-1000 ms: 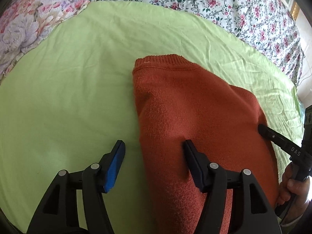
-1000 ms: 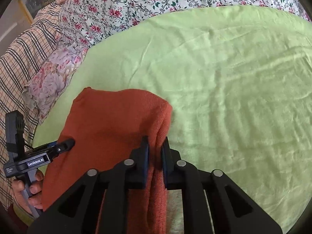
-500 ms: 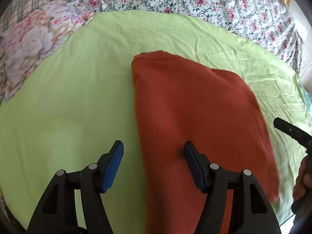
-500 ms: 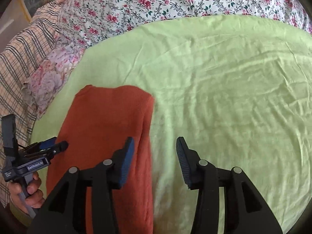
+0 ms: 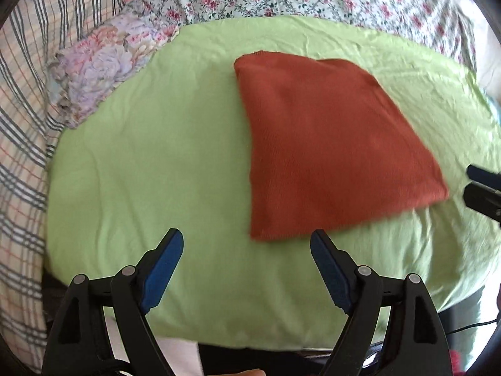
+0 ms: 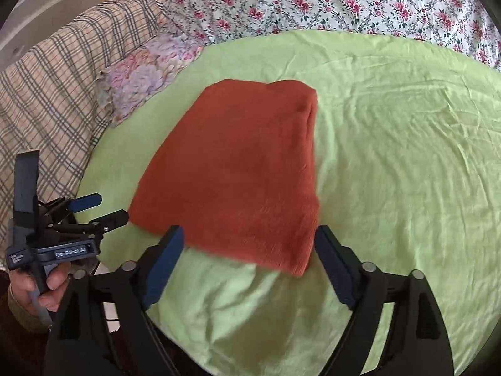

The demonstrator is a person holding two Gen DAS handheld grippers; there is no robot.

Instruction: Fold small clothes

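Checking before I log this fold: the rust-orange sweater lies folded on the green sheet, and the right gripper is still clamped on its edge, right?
Not quite. The rust-orange sweater does lie folded on the green sheet, but the right gripper is not clamped on it: its jaws have just opened and stand wide, pads clear of the knit. The right wrist view shows this.

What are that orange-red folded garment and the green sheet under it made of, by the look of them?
The folded rust-orange garment looks like knitted yarn, perhaps wool or acrylic: fine ribbed rows and a soft, fuzzy, matte surface. The light green sheet looks like thin woven fabric, probably cotton: smooth, matte, with many fine creases. Exact fibres cannot be told from the pictures.
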